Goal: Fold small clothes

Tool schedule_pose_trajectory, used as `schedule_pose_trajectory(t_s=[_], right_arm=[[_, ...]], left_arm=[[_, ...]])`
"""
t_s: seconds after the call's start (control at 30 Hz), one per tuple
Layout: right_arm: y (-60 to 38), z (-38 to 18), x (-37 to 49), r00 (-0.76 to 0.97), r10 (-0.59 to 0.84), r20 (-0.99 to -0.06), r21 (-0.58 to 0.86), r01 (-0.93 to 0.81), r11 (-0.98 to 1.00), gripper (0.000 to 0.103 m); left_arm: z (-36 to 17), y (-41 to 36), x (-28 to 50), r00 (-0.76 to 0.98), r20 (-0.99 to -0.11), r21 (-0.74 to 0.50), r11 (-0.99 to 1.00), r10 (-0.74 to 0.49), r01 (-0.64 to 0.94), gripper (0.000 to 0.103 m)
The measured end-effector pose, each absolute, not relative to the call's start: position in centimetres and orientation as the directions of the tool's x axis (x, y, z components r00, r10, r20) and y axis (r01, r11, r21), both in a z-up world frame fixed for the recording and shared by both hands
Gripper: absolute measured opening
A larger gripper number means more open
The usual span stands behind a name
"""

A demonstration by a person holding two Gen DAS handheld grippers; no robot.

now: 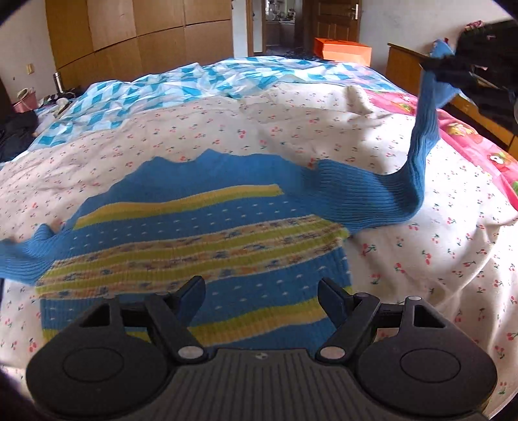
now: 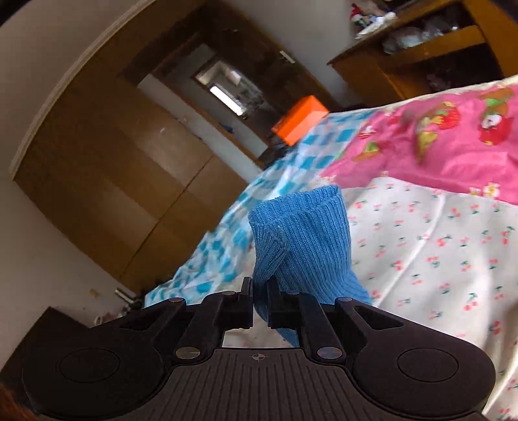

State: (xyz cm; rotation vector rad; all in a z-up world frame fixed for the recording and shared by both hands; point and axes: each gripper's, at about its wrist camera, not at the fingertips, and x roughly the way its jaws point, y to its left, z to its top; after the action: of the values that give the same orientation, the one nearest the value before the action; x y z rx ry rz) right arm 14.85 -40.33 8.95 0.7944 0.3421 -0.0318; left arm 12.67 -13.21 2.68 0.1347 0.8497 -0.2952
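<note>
Up high, right gripper point(image 2: 259, 291) pinching ribbed sleeve point(image 2: 304, 233) — blue knit.

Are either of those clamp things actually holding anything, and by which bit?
Yes. The right hand-held gripper pinches the blue sweater by the ribbed cuff of one sleeve, lifting it. The left hand-held gripper is open above the sweater's body, holding nothing.

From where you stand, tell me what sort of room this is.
Most likely a home bedroom: a bed under patchwork sheets, a tall wooden wardrobe on the far wall, and a wooden door beyond.
</note>
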Motion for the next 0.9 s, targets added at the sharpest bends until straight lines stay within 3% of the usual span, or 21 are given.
schedule_pose_trajectory(t_s=[0.13,0.3,0.5,0.77,0.9], right_arm=[[-29.8,10.1,18.6,0.893,0.294,-0.341,0.597,-0.036,0.801,0.009],[-16.7,5.4,22.4,0.745,0.440,-0.501,0.444,-0.215,0.870,0.008],[-7.3,-0.9,23.4,0.606,0.418,-0.677,0.266,-0.328,0.906,0.008],[-4.3,-1.2,22.1,0.633,0.364,-0.683,0.098,-0.415,0.905,0.008],[-3.7,-1.8,22.2,0.593,0.376,-0.712,0.099,-0.445,0.890,0.011]], left_arm=[[2.3,-8.0,12.0,0.646,-0.749,-0.001,0.975,-0.148,0.222,0.081],[1.1,-1.5,10.8,0.664,-0.746,0.032,0.995,-0.037,0.091,0.081],[-0.8,3.8,9.7,0.651,-0.758,0.037,0.999,0.040,-0.019,0.081],[-1.6,6.2,9.4,0.658,-0.753,-0.039,0.998,0.008,-0.057,0.081],[-1.5,6.5,9.3,0.665,-0.747,-0.054,0.996,0.005,-0.067,0.081]])
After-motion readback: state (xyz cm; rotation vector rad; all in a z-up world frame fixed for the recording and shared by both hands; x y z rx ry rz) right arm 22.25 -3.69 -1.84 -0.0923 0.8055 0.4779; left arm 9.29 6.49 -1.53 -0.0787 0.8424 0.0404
